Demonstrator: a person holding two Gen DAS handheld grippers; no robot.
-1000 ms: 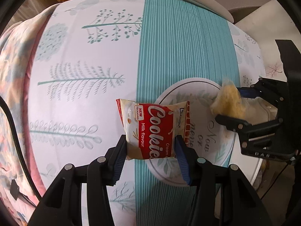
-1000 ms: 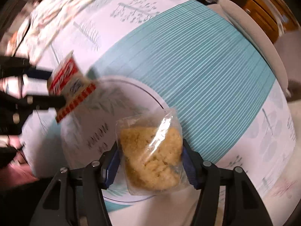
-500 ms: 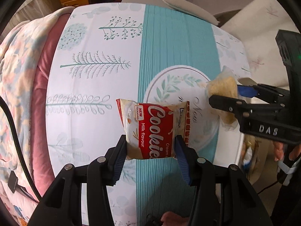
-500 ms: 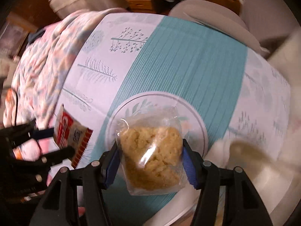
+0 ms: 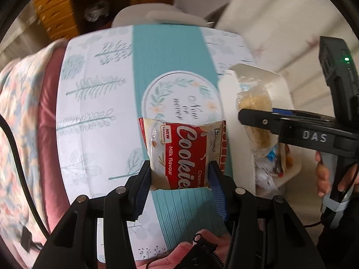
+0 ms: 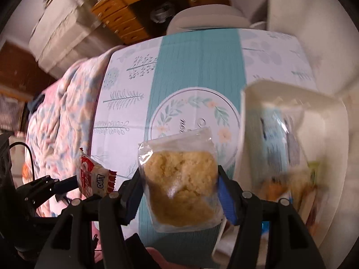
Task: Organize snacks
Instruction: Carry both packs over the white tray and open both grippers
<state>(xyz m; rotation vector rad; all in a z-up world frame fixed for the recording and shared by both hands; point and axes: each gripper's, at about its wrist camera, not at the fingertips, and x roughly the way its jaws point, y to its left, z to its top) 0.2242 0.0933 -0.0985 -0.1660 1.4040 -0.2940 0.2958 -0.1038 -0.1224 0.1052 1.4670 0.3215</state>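
Observation:
My left gripper [image 5: 179,177] is shut on a red and white cookie packet [image 5: 184,154], held high above the table. In the right wrist view that packet [image 6: 95,176] shows at the lower left. My right gripper [image 6: 179,190] is shut on a clear bag of yellow crumbly snack [image 6: 181,183], also lifted. From the left wrist view that bag [image 5: 255,109] hangs over a white bin [image 5: 237,121] at the table's right side. The bin [image 6: 323,103] holds several wrapped snacks.
A table with a white and teal cloth [image 5: 166,56] lies below, with a round leaf-wreath print [image 5: 181,103] in its middle. A floral blanket [image 6: 58,116] is at the left, a grey chair [image 5: 157,15] and wooden drawers [image 6: 121,20] beyond. A person's hand [image 5: 325,174] grips the right tool.
Both grippers have risen well above the table with their packets. The right one rolled and shifted right, so the white bin came into view beneath and beside it.

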